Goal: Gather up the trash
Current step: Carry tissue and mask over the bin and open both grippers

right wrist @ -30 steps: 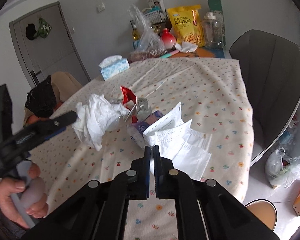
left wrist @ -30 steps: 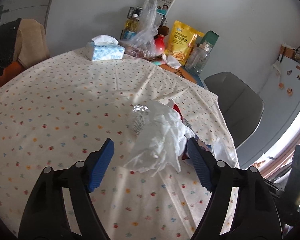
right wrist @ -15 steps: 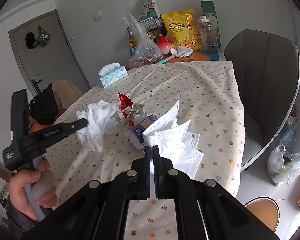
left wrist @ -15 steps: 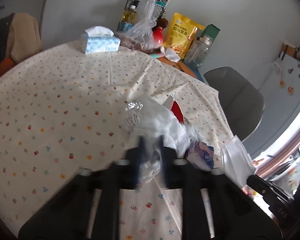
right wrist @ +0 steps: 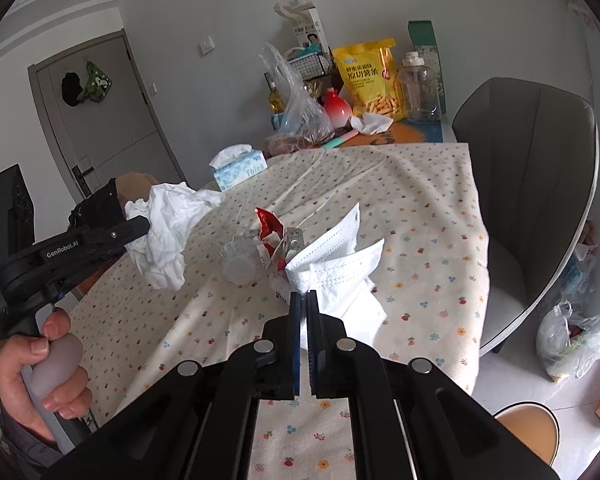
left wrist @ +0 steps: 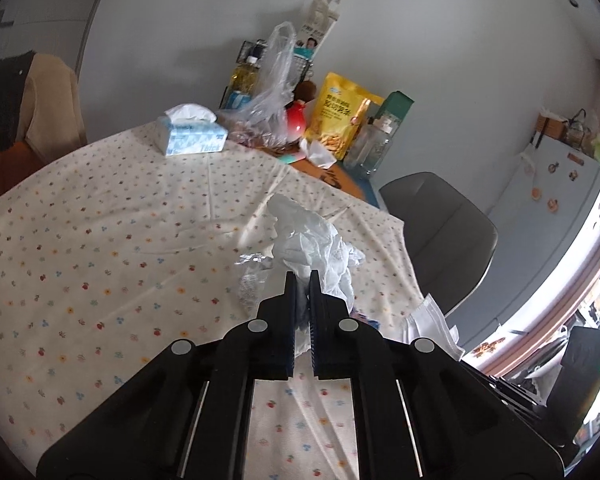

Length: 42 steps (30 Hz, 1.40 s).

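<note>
Left wrist view: the left hand-held gripper [left wrist: 302,280] sits at lower centre with its black fingers pressed together on a crumpled white tissue wad [left wrist: 314,240], which bulges above the tips, raised off the bench [left wrist: 100,240] with its spotted floral cloth. Just left of the wad a crushed clear plastic bottle [left wrist: 252,276] lies on the cloth, and a white face mask [left wrist: 432,320] shows at the lower right edge of the bench.

Right wrist view: the right hand-held gripper [right wrist: 304,300] at lower centre pinches a bunch of white pleated face masks [right wrist: 336,256] that fans up and to the right from its tips. Beyond them, at mid-frame, lie the clear bottle [right wrist: 238,260] and a torn red wrapper [right wrist: 268,224]. At left, a hand [right wrist: 40,376] grips the other tool's handle, its tissue wad [right wrist: 164,236] hanging clear of the cloth. A blue tissue box [right wrist: 238,168] and a yellow snack bag [right wrist: 370,76] stand at the far end of the bench, and a round bin [right wrist: 528,432] sits on the floor at lower right.
</note>
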Available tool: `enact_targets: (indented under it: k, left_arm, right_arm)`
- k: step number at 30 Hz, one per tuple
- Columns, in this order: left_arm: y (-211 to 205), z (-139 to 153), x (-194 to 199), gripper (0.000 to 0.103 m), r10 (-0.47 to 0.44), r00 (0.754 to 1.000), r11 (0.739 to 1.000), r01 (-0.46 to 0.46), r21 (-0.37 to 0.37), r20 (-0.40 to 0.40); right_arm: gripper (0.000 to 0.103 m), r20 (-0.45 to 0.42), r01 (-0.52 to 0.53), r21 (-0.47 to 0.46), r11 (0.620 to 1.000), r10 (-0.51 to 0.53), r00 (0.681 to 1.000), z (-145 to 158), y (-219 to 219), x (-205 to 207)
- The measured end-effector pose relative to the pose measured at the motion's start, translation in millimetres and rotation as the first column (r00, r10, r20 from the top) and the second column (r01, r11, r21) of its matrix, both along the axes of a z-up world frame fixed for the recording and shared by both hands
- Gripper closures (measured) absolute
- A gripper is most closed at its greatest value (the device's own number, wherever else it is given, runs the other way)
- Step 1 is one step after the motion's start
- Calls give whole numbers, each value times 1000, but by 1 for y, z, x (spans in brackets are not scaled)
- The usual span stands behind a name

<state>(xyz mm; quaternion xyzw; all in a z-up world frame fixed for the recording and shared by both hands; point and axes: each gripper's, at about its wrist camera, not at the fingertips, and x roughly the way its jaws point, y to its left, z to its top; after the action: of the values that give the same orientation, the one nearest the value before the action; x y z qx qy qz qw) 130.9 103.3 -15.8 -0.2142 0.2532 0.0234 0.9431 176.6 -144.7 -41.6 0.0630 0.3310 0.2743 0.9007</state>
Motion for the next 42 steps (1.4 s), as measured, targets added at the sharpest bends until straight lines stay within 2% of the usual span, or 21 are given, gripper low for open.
enact_targets:
  k: [7, 19, 29, 42]
  left_arm:
    - [-38, 4, 6, 97, -48, 999, 999, 49, 22, -6]
    - [-115, -3, 17, 97, -174, 985, 984, 174, 32, -10]
    - [-179, -14, 39, 97, -287, 957, 956, 289, 44, -46]
    - [-270, -48, 55, 97, -397, 907, 911, 408, 55, -141]
  right_arm:
    - [100, 21, 48, 10, 999, -48, 999, 11, -30, -11]
    - [100, 27, 197, -21, 980, -196, 980, 17, -94, -26]
    - [100, -12, 322, -65, 944, -323, 946, -3, -156, -31]
    - [100, -93, 435, -70, 898, -440, 893, -46, -224, -36]
